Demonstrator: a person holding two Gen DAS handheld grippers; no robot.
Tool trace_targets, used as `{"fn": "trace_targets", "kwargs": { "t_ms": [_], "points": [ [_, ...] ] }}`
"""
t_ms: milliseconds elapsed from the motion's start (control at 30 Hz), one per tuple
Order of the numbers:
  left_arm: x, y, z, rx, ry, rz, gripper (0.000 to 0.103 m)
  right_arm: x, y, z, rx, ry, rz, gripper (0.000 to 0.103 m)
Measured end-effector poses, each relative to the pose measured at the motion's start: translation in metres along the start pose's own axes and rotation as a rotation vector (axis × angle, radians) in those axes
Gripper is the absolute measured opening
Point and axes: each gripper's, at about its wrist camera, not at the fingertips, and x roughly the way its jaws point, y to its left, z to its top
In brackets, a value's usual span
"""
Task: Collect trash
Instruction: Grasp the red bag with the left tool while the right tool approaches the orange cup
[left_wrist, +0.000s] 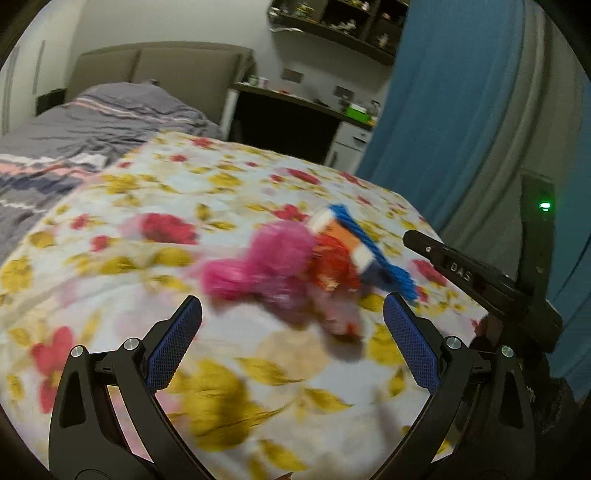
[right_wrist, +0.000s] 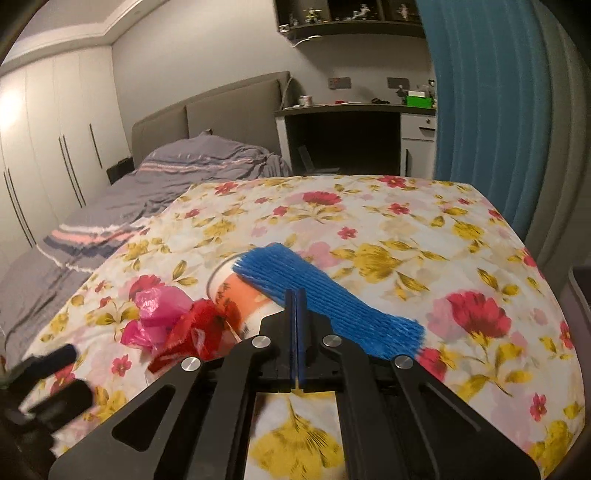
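A heap of trash lies on the flowered bedsheet (left_wrist: 110, 229): a pink plastic bag (left_wrist: 266, 258), a red wrapper (left_wrist: 332, 266), an orange and white paper cup (left_wrist: 340, 236) and a blue foam net (left_wrist: 384, 258). My left gripper (left_wrist: 291, 317) is open, just short of the pink bag. The view is blurred. In the right wrist view the pink bag (right_wrist: 159, 310), red wrapper (right_wrist: 199, 328), cup (right_wrist: 240, 291) and blue net (right_wrist: 332, 295) lie ahead. My right gripper (right_wrist: 297, 295) is shut, empty, its tips in front of the net.
A grey striped duvet (right_wrist: 155, 192) covers the far half of the bed. A desk (right_wrist: 354, 110) stands behind the bed, a blue curtain (right_wrist: 487, 92) at the right, white wardrobes (right_wrist: 44, 140) at the left. The right gripper's body (left_wrist: 491, 288) shows in the left view.
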Motion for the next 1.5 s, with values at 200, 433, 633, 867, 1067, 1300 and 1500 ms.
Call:
{"fn": "trace_targets", "kwargs": {
  "t_ms": [200, 433, 633, 867, 1067, 1300, 1500],
  "points": [
    [0.046, -0.019, 0.001, -0.016, 0.079, -0.019, 0.086, -0.014, -0.026, -0.010, 0.056, 0.009, -0.006, 0.008],
    [0.078, -0.021, 0.001, -0.064, 0.173, -0.062, 0.038, -0.007, -0.041, -0.016, 0.057, 0.034, -0.023, 0.036],
    [0.073, -0.023, 0.003, -0.067, 0.167, -0.113, 0.025, 0.005, -0.040, -0.019, 0.024, 0.078, -0.033, 0.038],
    [0.019, -0.019, 0.012, -0.077, 0.081, -0.225, 0.025, 0.013, -0.034, -0.020, 0.001, 0.100, -0.030, 0.038],
    [-0.019, 0.007, 0.022, -0.104, -0.013, -0.172, 0.025, 0.017, -0.016, -0.022, -0.004, 0.127, 0.052, 0.038],
    [-0.025, 0.035, 0.023, -0.143, -0.024, -0.108, 0.025, 0.040, -0.002, -0.019, 0.014, 0.165, 0.092, 0.068],
    [-0.024, 0.043, 0.022, -0.149, -0.019, -0.109, 0.025, 0.066, -0.001, -0.011, 0.031, 0.205, 0.114, 0.071]
  ]
}}
